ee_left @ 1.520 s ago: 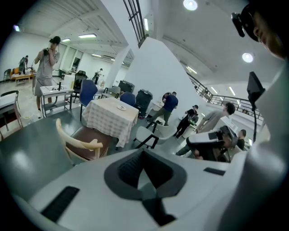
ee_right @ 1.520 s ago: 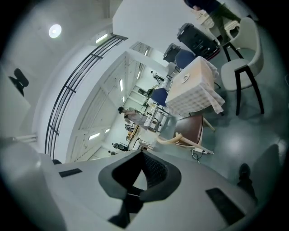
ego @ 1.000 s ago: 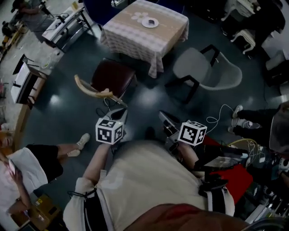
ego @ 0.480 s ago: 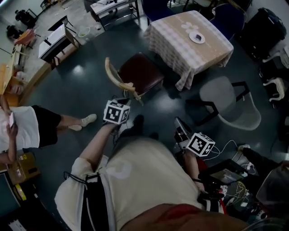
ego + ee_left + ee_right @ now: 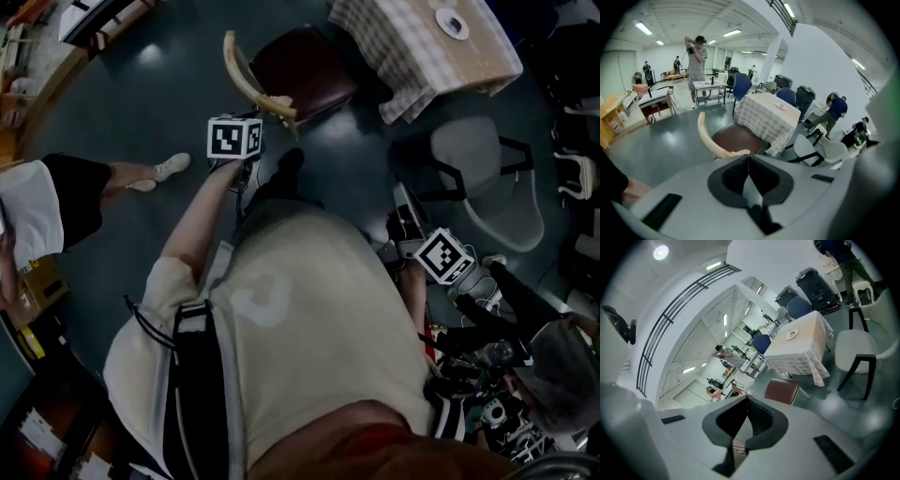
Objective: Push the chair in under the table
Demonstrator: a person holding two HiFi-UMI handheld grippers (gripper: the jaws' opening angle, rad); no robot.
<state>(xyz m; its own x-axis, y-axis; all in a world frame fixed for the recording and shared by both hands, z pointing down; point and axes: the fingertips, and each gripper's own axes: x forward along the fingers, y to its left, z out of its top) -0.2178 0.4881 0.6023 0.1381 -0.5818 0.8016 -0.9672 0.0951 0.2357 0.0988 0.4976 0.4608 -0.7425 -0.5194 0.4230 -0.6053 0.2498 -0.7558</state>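
**A:** Where does the chair stand?

**B:** The chair with the dark red-brown padded seat and pale curved wooden backrest (image 5: pixel 305 70) is at the upper centre of the head view. Its seat lies just beside the hanging edge of the square bench draped in a beige checked cloth (image 5: pixel 403 66), mostly out in the open on the dark floor. The backrest faces the person.

**A:** And the left hand-held gripper?

**B:** The left hand-held gripper (image 5: pixel 749 158) has its jaws pressed together with nothing between them. In its own view the end of the pale backrest shows just above the jaw tips, at centre frame. In the head view its marker cube (image 5: pixel 234 139) sits right below the backrest. Whether they touch, I cannot tell.

**A:** The right one?

**B:** The right hand-held gripper (image 5: pixel 746 401) is closed too, and empty. It is at the right of the head view, well apart from the chair. In its own view the red-brown seat lies beyond the jaws, right of centre, with the bench behind it.
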